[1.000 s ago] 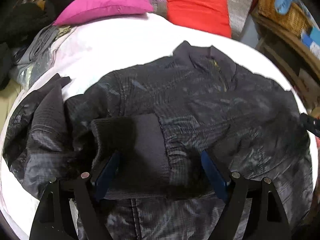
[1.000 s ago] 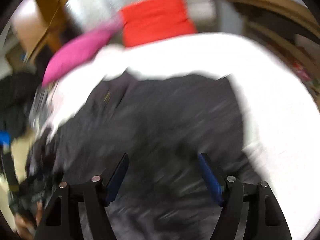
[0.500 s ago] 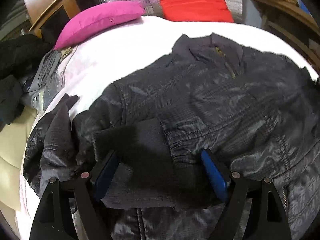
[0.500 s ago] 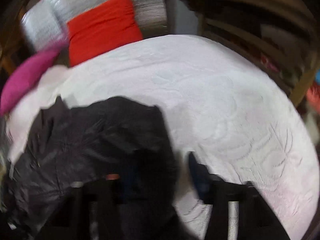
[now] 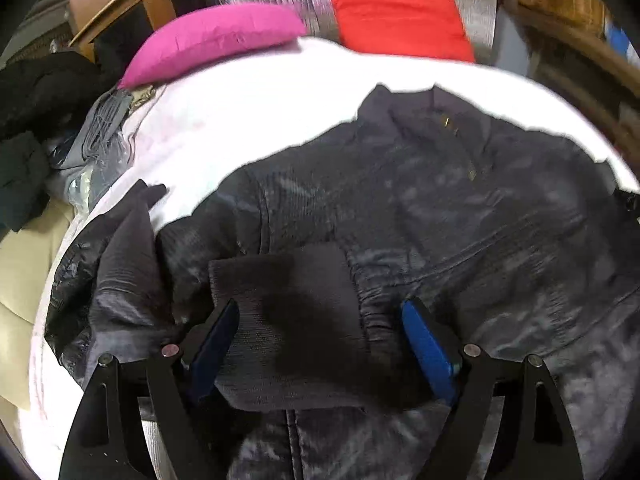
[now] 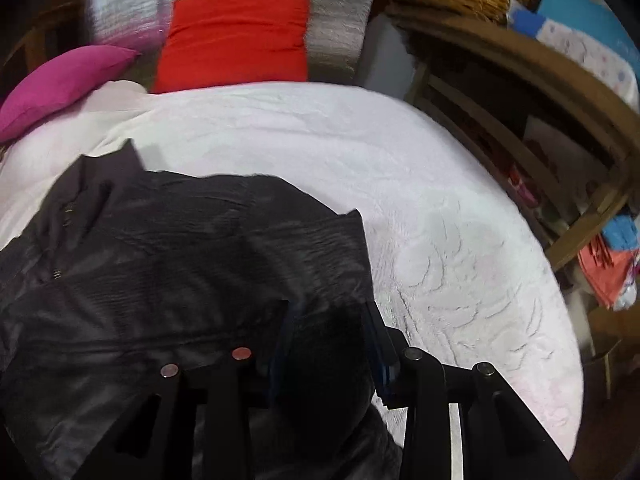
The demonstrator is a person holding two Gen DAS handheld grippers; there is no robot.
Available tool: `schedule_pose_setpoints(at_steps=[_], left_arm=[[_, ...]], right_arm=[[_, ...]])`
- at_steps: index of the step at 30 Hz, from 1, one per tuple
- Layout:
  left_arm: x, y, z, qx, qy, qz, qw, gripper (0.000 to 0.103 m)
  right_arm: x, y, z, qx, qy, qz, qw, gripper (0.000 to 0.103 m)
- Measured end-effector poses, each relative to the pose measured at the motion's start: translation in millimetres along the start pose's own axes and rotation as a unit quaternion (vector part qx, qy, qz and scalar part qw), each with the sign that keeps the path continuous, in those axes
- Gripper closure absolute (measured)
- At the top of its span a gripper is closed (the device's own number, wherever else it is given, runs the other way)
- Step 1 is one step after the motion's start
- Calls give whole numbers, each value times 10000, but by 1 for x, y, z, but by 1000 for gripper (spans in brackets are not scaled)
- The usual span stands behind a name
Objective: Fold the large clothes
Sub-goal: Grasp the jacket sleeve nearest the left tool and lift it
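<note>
The dark quilted nylon jacket (image 5: 440,208) is spread on the white bedspread (image 6: 400,184); its ribbed cuff (image 5: 288,312) is straddled by the wide-apart left gripper (image 5: 320,336), while the right gripper (image 6: 328,340), jaws just reopening, is placed around dark jacket cloth, grip unclear.

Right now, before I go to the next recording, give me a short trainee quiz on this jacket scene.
1. True or false: the jacket hangs from a hook.
2. What lies between the open left tongs? A: the jacket's knit cuff. B: a wicker basket. C: a folded towel.
3. Fill in: the cushion beside the pink pillow at the head of the bed is ___.

Key: 1 false, it lies spread on the white bedspread. 2 A. 3 red, the red pillow.
</note>
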State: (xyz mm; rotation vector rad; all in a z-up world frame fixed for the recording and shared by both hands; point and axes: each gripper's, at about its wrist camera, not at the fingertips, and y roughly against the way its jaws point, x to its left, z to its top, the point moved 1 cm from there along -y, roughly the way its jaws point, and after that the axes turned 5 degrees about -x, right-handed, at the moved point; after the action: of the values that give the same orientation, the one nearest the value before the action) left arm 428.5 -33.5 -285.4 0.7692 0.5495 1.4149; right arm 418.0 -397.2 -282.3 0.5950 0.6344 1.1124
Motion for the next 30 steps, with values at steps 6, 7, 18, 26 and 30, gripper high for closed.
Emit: schedule_pose_setpoints(at_steps=[6, 7, 18, 26, 30], left_arm=[[23, 38, -5, -437, 250, 34, 9987, 19], [31, 41, -5, -492, 338, 87, 9982, 19], [183, 64, -34, -428, 1883, 1169, 9742, 19], [247, 48, -57, -215, 2712, 1184, 9550, 18], [249, 25, -55, 111, 2827, 718, 9565, 11]], right_arm=[[12, 63, -7, -806, 188, 98, 9965, 28], [15, 71, -9, -865, 160, 288, 9957, 28], [100, 83, -42, -465, 583, 1947, 9780, 28], [124, 42, -65, 567, 575, 1965, 9772, 28], [120, 41, -64, 595, 555, 1983, 9768, 28]])
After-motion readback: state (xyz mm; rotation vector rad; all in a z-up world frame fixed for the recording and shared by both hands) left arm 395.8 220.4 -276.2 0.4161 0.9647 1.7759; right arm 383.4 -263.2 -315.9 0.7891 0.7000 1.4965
